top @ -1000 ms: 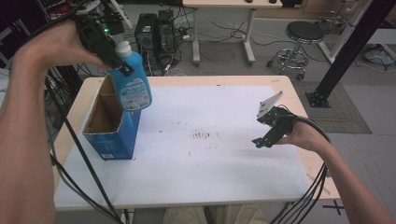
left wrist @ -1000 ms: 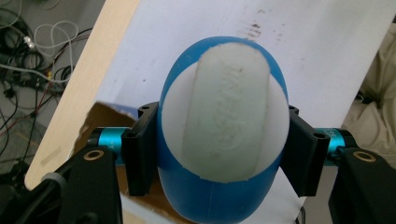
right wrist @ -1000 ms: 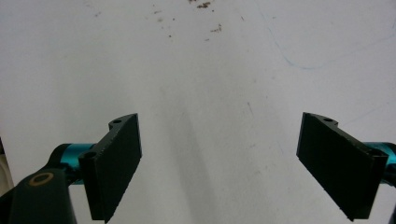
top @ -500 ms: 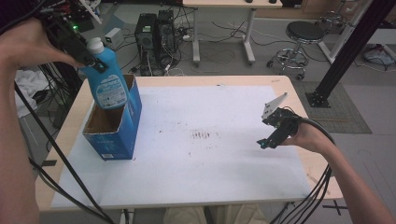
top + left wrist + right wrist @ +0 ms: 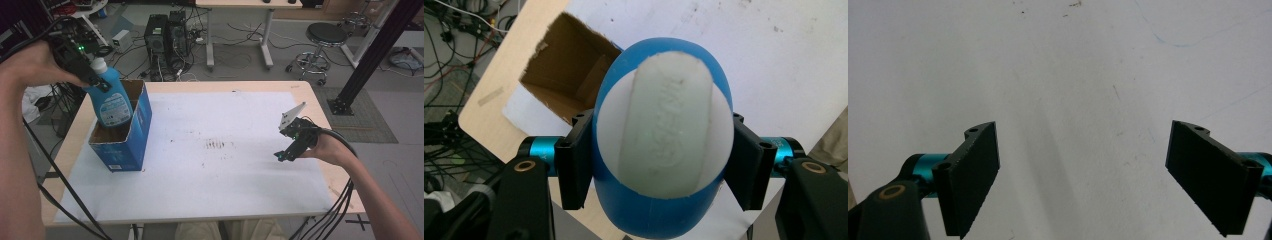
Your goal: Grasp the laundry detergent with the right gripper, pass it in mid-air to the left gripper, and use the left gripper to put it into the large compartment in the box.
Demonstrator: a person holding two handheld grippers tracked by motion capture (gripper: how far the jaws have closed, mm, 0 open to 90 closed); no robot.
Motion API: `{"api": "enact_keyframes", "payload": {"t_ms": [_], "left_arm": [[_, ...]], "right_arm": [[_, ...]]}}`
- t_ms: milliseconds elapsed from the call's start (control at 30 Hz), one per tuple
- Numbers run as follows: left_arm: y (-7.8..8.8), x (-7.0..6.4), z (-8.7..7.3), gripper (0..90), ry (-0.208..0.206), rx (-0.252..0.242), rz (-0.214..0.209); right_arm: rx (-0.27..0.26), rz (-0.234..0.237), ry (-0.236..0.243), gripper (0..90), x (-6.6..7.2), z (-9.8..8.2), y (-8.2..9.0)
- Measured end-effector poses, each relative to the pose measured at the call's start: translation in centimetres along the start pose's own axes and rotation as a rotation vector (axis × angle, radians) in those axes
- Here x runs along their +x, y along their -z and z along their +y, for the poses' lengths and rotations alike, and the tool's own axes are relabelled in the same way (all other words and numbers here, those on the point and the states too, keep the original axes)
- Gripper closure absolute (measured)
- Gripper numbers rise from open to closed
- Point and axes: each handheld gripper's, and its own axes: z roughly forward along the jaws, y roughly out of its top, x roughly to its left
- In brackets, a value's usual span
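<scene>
White paper is spread over the wooden worktop, and computers and a stool can be seen on the floor behind it. At the left, a blue bottle with a white cap is held up by the left gripper, its fingers pinching it near the top. Its bottom is tilted into the open blue box below. Far to the right, the right gripper is held just over the paper with its fingers spread wide apart.
</scene>
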Motion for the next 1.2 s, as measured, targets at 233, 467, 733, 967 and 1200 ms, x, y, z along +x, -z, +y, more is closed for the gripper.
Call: {"api": "enact_keyframes", "payload": {"t_ms": [233,467,733,967,1200], "left_arm": [[-3.1,-0.1,-0.8,37.7,-0.006,0.027,-0.019],[-6.3,-0.4,-1.7,37.7,-0.014,0.058,-0.031],[-9.3,-0.7,-2.7,37.7,-0.068,0.087,-0.045],[-11.1,-1.1,-3.3,37.7,-0.098,0.107,-0.051],[-12.5,-1.3,-3.4,37.7,-0.107,0.137,-0.058]], "right_arm": [[0.007,0.003,0.003,13.3,0.2,0.0,-0.4],[0.021,0.006,0.009,13.3,0.6,0.1,-1.0],[0.027,0.011,0.013,13.3,0.7,0.1,-1.4],[0.029,0.013,0.014,13.3,0.9,0.1,-1.7],[0.028,0.016,0.014,13.3,1.0,-0.1,-1.9]]}}
